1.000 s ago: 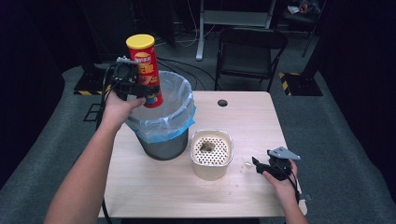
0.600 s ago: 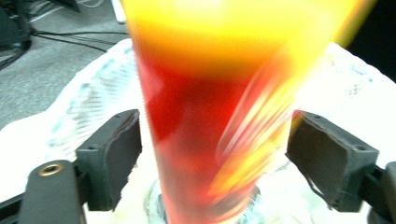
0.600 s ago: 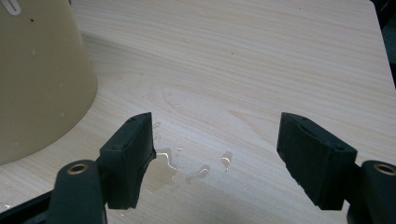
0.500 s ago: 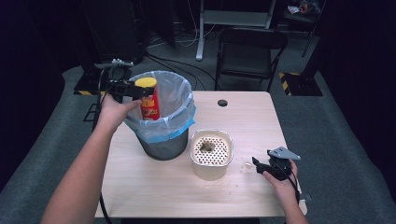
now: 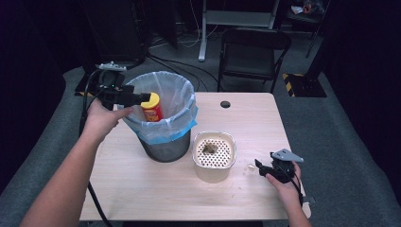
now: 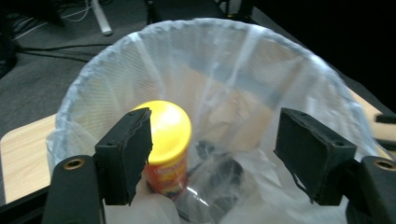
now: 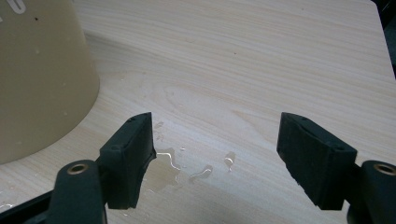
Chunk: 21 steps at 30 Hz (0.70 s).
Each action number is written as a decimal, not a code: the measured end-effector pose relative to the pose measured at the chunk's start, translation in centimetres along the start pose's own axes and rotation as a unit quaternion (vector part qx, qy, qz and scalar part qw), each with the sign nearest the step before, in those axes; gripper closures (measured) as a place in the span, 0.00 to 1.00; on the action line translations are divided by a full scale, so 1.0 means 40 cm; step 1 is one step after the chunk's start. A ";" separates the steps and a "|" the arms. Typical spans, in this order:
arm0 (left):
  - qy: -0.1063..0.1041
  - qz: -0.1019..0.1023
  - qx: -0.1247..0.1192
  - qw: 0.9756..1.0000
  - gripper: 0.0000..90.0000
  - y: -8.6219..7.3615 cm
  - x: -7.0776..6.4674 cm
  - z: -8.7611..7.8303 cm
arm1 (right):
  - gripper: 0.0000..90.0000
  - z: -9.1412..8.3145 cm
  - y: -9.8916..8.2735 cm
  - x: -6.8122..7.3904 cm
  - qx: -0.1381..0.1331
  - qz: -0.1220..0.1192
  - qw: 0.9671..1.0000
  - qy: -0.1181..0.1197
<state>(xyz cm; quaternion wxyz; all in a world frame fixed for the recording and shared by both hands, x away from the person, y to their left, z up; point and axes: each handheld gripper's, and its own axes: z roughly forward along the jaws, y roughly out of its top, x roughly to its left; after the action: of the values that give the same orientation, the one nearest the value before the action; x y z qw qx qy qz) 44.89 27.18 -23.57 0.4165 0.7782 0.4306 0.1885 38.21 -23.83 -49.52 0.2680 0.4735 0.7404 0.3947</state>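
I have the left hand-held gripper (image 5: 140, 98) at the rim of the lined trash bin (image 5: 189, 124), and its jaws have just been closing a little yet stand spread, with nothing pinched. In the left gripper view the chip can (image 6: 167, 142) stands inside the bag (image 6: 261, 56), yellow lid up, partly behind the left jaw and apart from the right one, so I read it as released. From the high view the can (image 5: 152, 108) leans against the near-left wall of the liner, its top close to the rim.

My right hand-held gripper (image 5: 263, 166) rests low on the desk (image 5: 142, 189) beside the cream perforated tub (image 5: 213, 176), jaws spread and empty. Just ahead of them lies a small puddle (image 7: 168, 163) on the wood.

What worries me: the can sits high and tilted, so if I pull the left hand back carelessly a jaw could catch the lid or snag the thin plastic, dragging the liner off the rim or tipping the can out. The bin may also be light enough to shift if nudged. On the right, sliding through the wet patch could spread water and make the pads slip on whatever I pick up next
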 end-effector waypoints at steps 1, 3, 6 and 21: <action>-0.006 0.002 0.001 1.000 0.31 -0.004 -0.004 -0.009 | 0.30 0.000 0.000 0.000 0.001 0.000 1.000 0.000; -0.016 0.008 0.000 1.000 0.32 -0.016 -0.014 -0.028 | 0.30 -0.001 0.000 0.000 0.000 -0.001 1.000 0.000; -0.029 0.020 -0.004 0.999 0.34 -0.039 -0.028 -0.058 | 0.30 -0.001 0.000 0.000 0.000 0.001 1.000 -0.001; -0.070 0.047 -0.015 0.996 0.51 -0.174 -0.065 -0.161 | 0.30 -0.001 0.001 0.005 0.001 0.000 1.000 0.000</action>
<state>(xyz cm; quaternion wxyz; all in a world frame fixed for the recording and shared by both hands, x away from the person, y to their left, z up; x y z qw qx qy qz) 35.66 30.12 -25.29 0.4482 0.8024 0.3604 0.1597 38.12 -23.66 -49.48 0.2681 0.4737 0.7407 0.3939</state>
